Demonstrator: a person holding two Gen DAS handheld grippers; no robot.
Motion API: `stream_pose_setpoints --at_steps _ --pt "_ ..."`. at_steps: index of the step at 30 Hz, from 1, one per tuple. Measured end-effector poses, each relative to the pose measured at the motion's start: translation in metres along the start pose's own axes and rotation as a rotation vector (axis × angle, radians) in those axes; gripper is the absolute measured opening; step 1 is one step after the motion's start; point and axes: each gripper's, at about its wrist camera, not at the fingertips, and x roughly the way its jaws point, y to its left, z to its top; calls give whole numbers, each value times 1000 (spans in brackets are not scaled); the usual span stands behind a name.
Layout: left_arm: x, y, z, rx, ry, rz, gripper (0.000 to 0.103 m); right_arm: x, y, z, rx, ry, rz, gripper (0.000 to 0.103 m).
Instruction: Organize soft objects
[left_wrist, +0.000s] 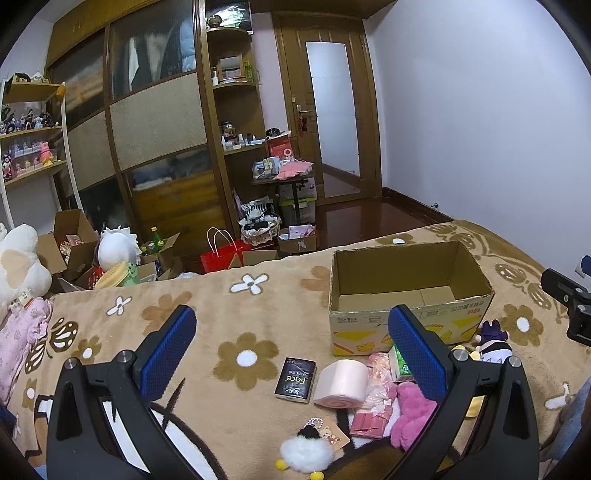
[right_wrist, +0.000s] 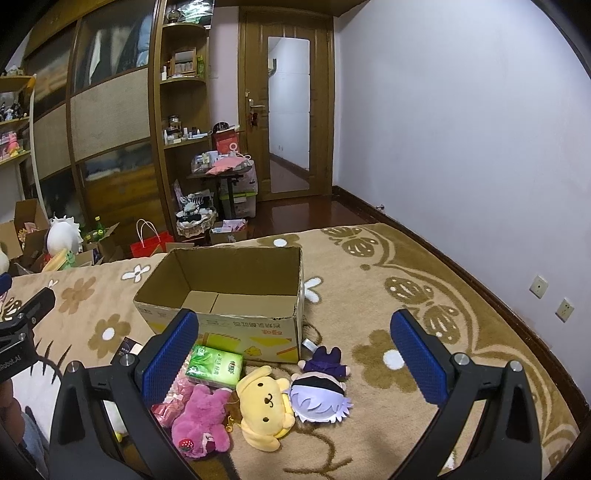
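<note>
Nearest our left gripper, whose jaws stand spread and hold nothing, a white fluffy keychain lies on the flowered blanket, with a dark Face packet and a pink roll just beyond. Under our right gripper, jaws likewise wide apart and bare, we see a pink bear plush, a yellow dog plush and a purple-haired doll lying side by side. A green tissue pack rests just before the cardboard box, which stands open. Farther off are the wardrobe and door.
</note>
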Motion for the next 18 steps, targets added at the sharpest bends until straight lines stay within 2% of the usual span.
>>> stream_pose_setpoints --at_steps 18 --pt "-1 4 0 9 -2 9 103 -1 1 -1 -13 -3 -12 103"
